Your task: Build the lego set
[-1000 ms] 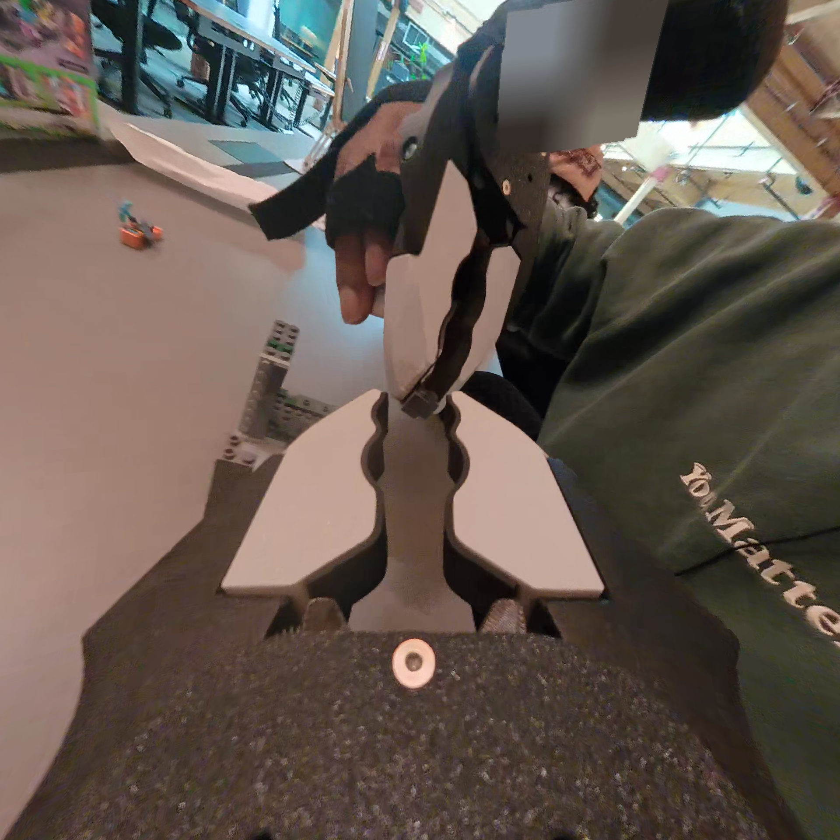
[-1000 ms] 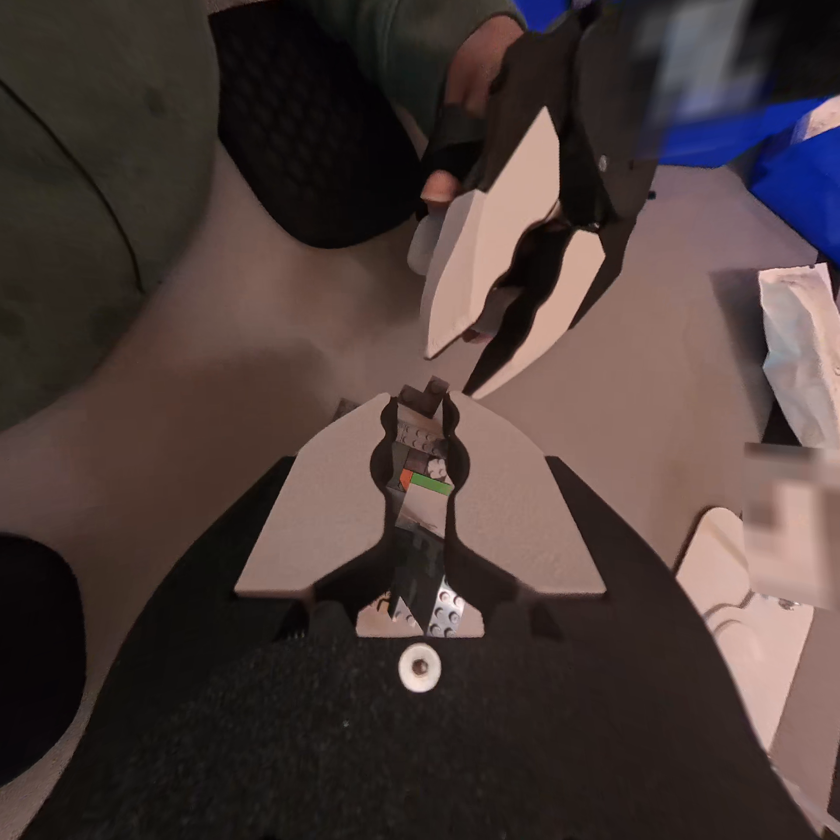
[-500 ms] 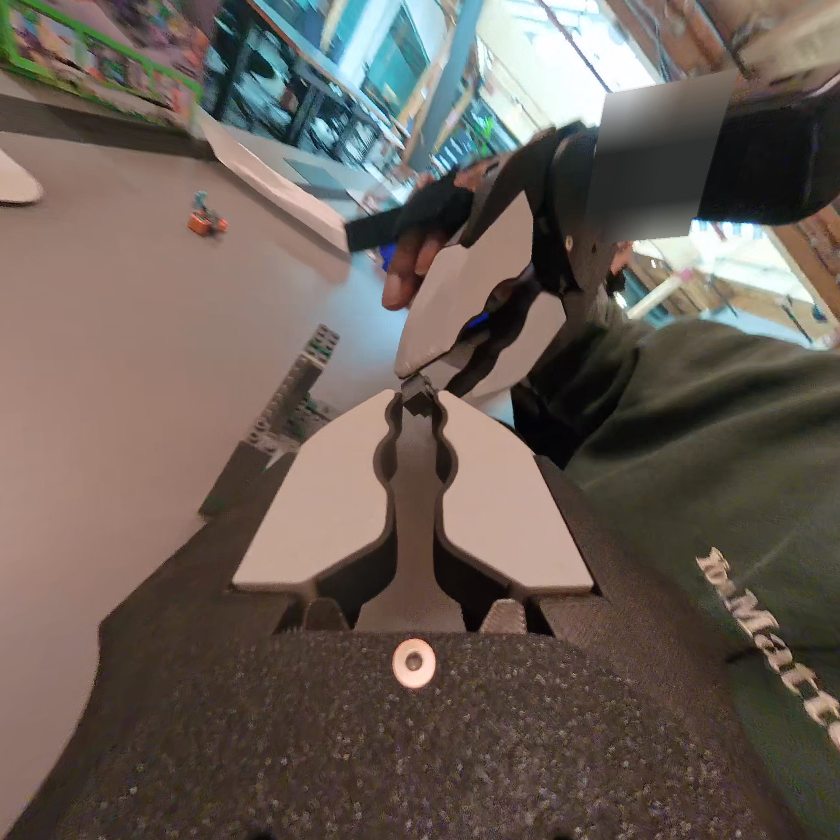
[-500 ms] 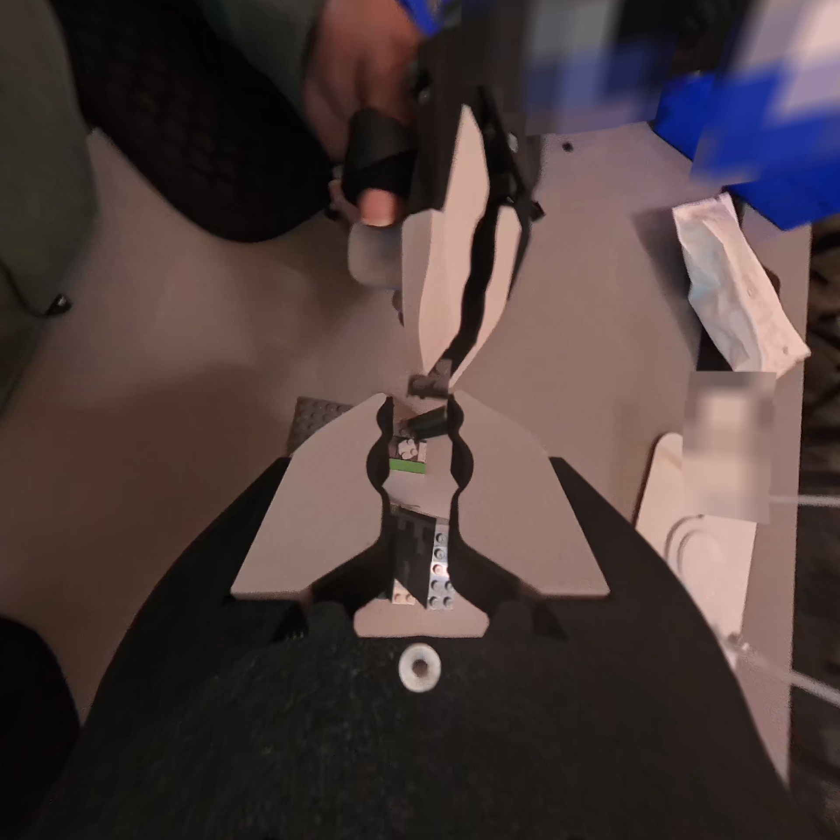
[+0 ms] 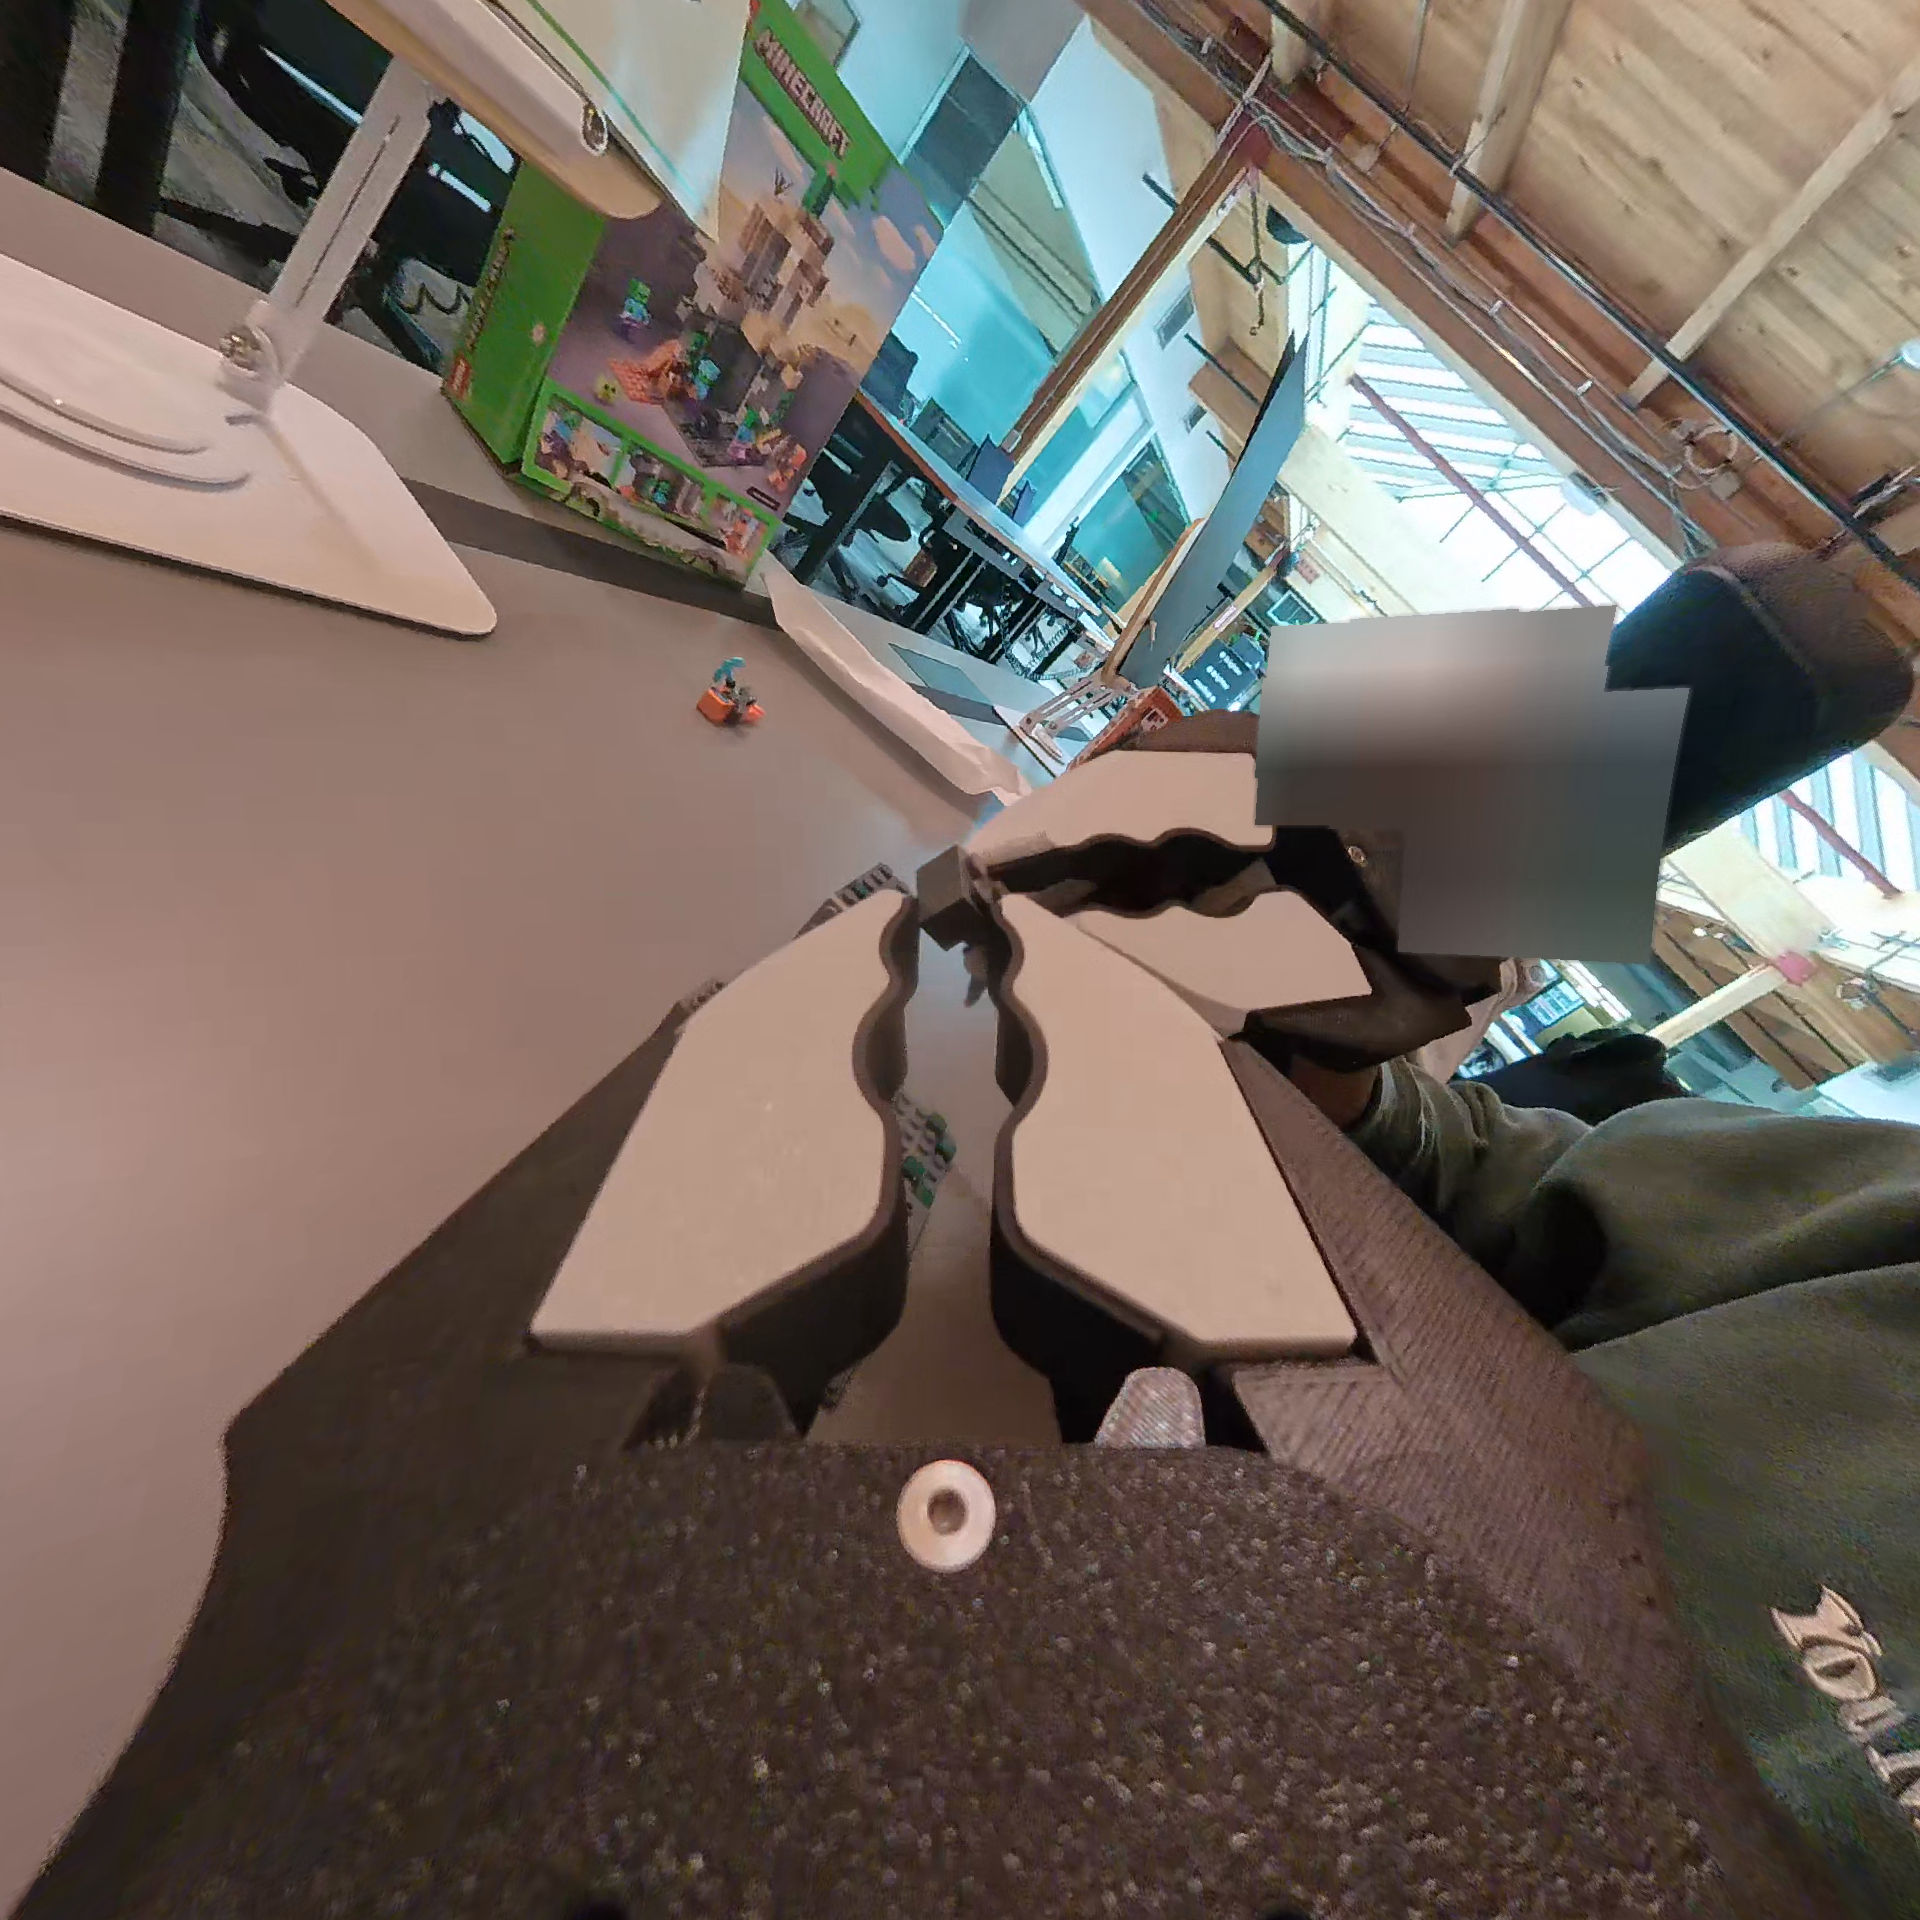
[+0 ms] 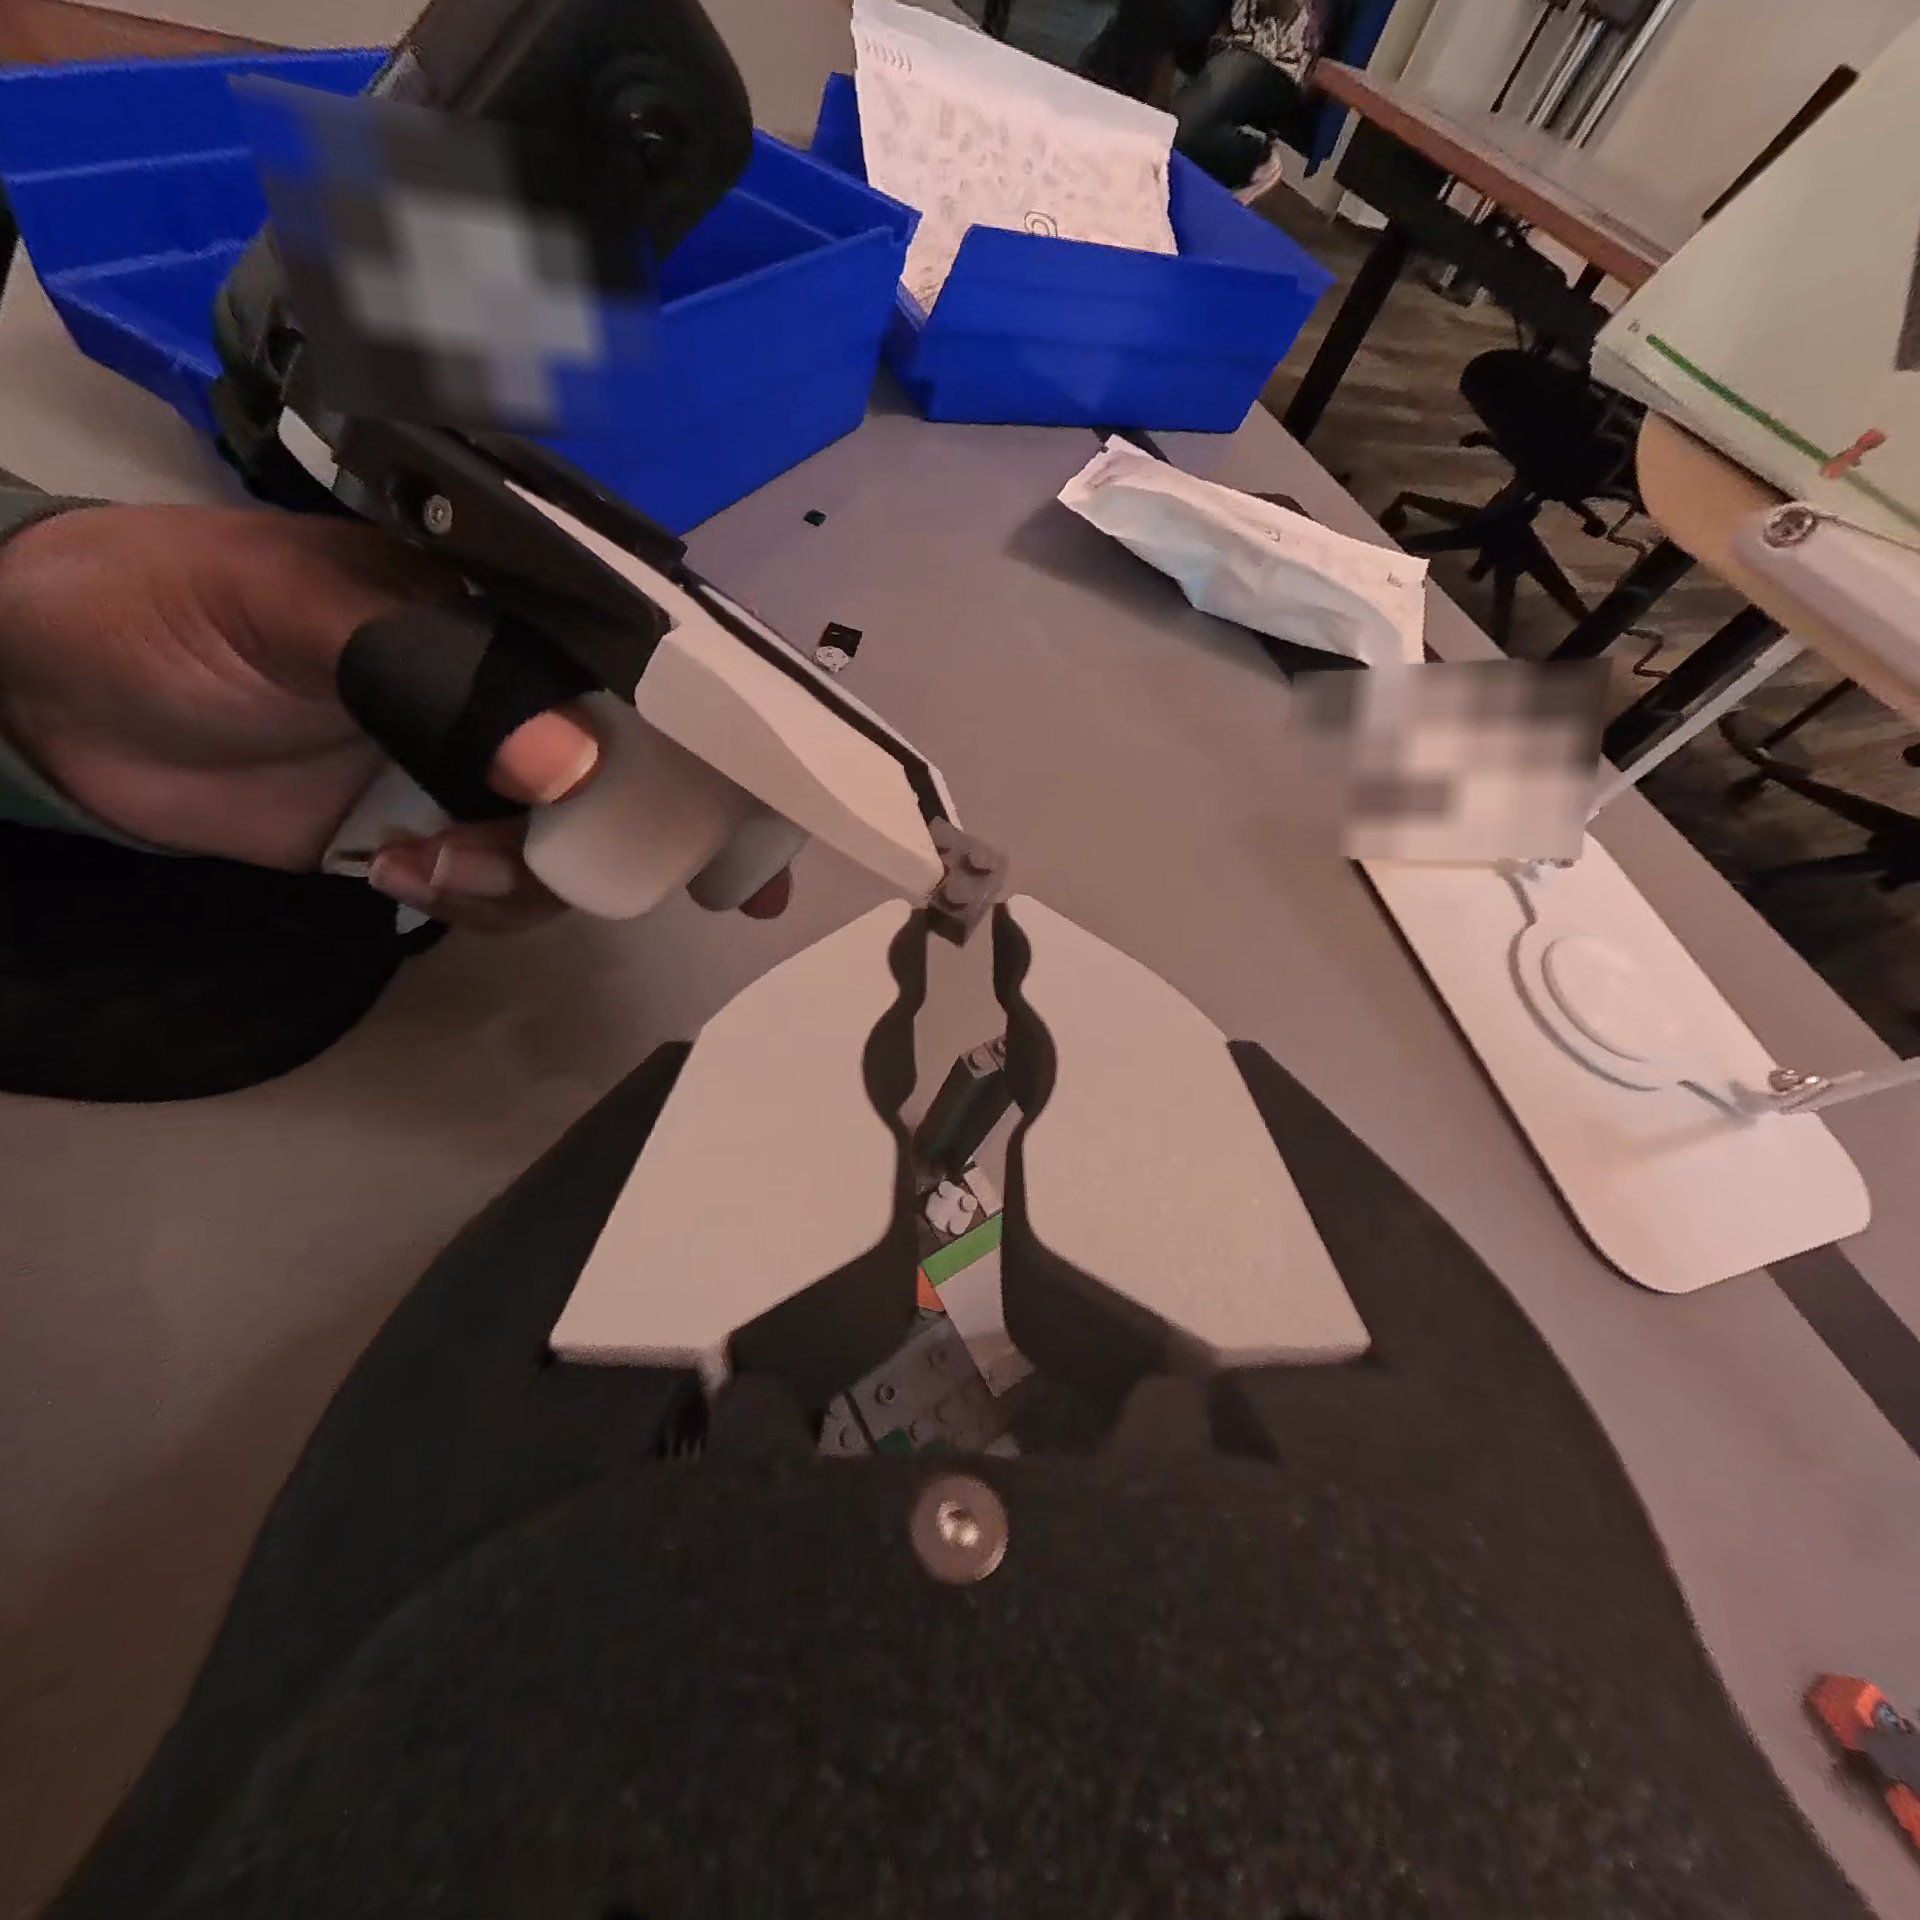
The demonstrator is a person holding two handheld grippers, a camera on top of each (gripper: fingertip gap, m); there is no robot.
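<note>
Both grippers meet tip to tip in the air above the grey bench [image 5: 312, 935], and between them sits one small grey brick [image 6: 966, 878]. Seen from the right wrist view, the brick is a short grey piece with round studs on its upper face, tilted, its longer side running down and away from the left gripper [image 6: 940, 868] toward the right gripper [image 6: 961, 914]. The left gripper comes in from the bench's left side, held in a gloved hand [image 6: 260, 707], and its two white fingers are clenched on the brick's upper end. The right gripper's tips stand just a narrow gap apart with the brick's lower end in that gap; whether they actually press on it I cannot tell.

In the left wrist view the same brick [image 5: 951, 899] looks dark and blocky, wedged at the left gripper [image 5: 956, 920] tips, with the right gripper [image 5: 982, 862] reaching in from the right.

Beneath the right gripper, on the bench, lies the partly built model [image 6: 956, 1278]: grey studded plates, a dark upright block, a green strip and a bit of orange. Blue bins [image 6: 727, 343] stand along the far edge, a white bag [image 6: 1247, 561] near them, and a small orange figure [image 5: 730, 707] sits farther out on the bench.
</note>
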